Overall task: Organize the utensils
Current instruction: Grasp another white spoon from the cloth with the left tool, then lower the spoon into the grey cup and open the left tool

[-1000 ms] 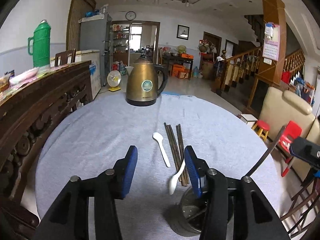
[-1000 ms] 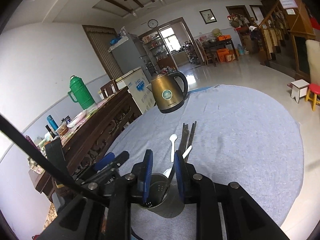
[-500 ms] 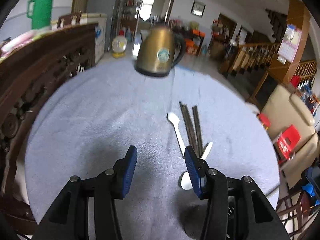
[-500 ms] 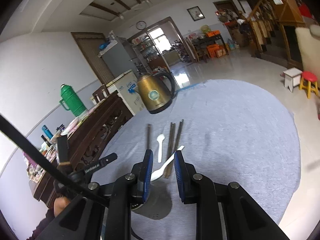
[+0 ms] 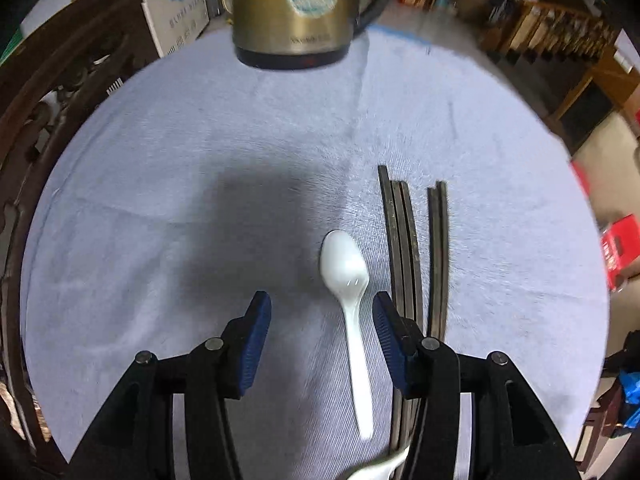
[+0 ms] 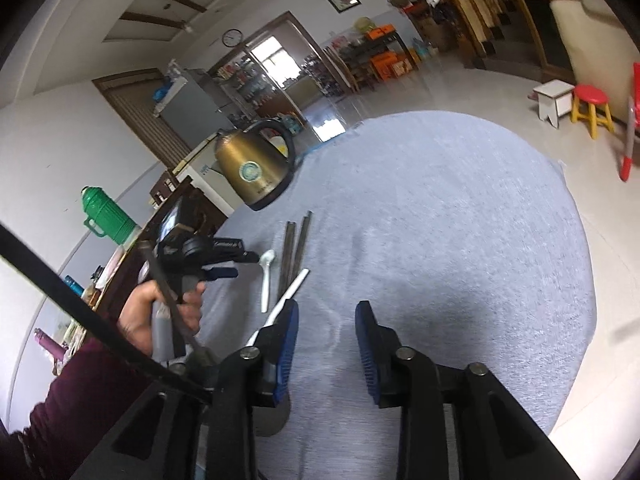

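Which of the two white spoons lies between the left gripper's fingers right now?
The flat spoon, bowl towards the kettle, its handle between the open left gripper. The other spoon lies slanted across the chopsticks, nearer the right gripper.

My left claw (image 5: 322, 312) hides the chopsticks' (image 5: 404, 248) near ends, and the frame's top edge crops the kettle (image 5: 294, 8).
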`<act>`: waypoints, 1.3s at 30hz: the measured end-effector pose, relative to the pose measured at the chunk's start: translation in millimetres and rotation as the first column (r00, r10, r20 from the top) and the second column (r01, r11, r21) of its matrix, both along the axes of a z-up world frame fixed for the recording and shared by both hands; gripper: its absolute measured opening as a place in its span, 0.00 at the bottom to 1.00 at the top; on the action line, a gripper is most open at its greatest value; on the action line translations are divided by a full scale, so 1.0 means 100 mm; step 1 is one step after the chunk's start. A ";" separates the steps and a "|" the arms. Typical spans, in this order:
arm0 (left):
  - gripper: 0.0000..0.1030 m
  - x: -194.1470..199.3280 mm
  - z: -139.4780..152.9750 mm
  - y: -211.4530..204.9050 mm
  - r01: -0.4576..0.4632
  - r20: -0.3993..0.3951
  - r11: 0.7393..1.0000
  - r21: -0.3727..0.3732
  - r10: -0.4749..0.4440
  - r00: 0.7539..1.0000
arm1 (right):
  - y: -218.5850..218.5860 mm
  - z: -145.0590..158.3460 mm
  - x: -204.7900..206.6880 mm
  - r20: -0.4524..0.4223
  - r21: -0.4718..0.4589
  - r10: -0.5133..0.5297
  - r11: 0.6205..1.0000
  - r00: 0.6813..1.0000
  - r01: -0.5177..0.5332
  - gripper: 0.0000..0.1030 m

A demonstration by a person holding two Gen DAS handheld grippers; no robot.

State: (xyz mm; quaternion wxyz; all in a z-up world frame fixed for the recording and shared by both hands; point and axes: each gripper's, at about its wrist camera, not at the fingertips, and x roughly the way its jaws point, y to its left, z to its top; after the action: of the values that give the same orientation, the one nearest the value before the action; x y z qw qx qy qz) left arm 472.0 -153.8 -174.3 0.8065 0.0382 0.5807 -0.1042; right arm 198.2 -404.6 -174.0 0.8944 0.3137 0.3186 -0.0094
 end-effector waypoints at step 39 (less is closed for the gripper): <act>0.31 -2.31 1.16 0.66 0.116 0.621 0.970 -0.215 0.044 0.782 | 0.56 0.13 -0.34 0.027 -0.025 0.091 0.996 0.995 -0.090 0.32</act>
State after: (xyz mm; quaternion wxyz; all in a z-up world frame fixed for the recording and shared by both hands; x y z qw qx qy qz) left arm 241.2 -88.1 -58.0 0.9489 -0.0166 0.2647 -0.1710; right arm 164.5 -348.1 -161.4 0.9020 0.2882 0.3199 0.0318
